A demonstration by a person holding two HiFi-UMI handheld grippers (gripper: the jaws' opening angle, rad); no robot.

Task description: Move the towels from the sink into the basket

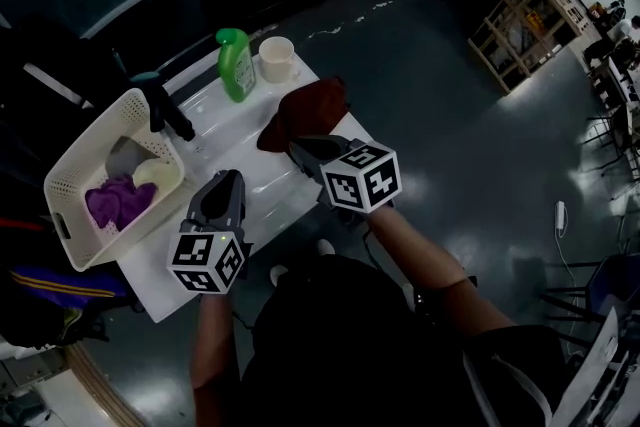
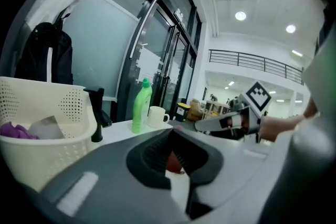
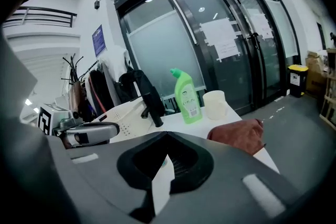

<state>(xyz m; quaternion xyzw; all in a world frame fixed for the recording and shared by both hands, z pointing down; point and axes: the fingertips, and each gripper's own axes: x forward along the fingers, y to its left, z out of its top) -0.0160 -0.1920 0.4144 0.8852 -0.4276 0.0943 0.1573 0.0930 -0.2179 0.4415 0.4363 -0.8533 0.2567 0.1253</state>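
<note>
1. White sink unit (image 1: pixel 228 130): a black tap (image 1: pixel 166 111) stands on it between the basket and a green plastic squeeze bottle (image 1: pixel 236 63). A white ceramic mug (image 1: pixel 277 58) stands upright just beside the bottle at the far end.
2. Dark red cloth towel (image 1: pixel 304 110): lies bunched at the unit's right edge, near the mug and well apart from the basket (whether it sits in the bowl or on the rim cannot be told).
3. White perforated plastic basket (image 1: pixel 70 177): stands at the unit's left end, just beside the tap. It holds a crumpled purple towel (image 1: pixel 118 203), a pale cream cloth (image 1: pixel 158 174) and a grey piece (image 1: pixel 124 156).
4. Left gripper (image 1: pixel 231 178): jaws pressed together with nothing between them. Its tip is over the unit between the basket and the dark red cloth towel, clear of both.
5. Right gripper (image 1: pixel 297 150): jaws pressed together, empty. Its tip is just beside the near edge of the dark red cloth towel; contact cannot be confirmed. In the right gripper view the towel lies ahead and to the right of the jaws, not between them.
</note>
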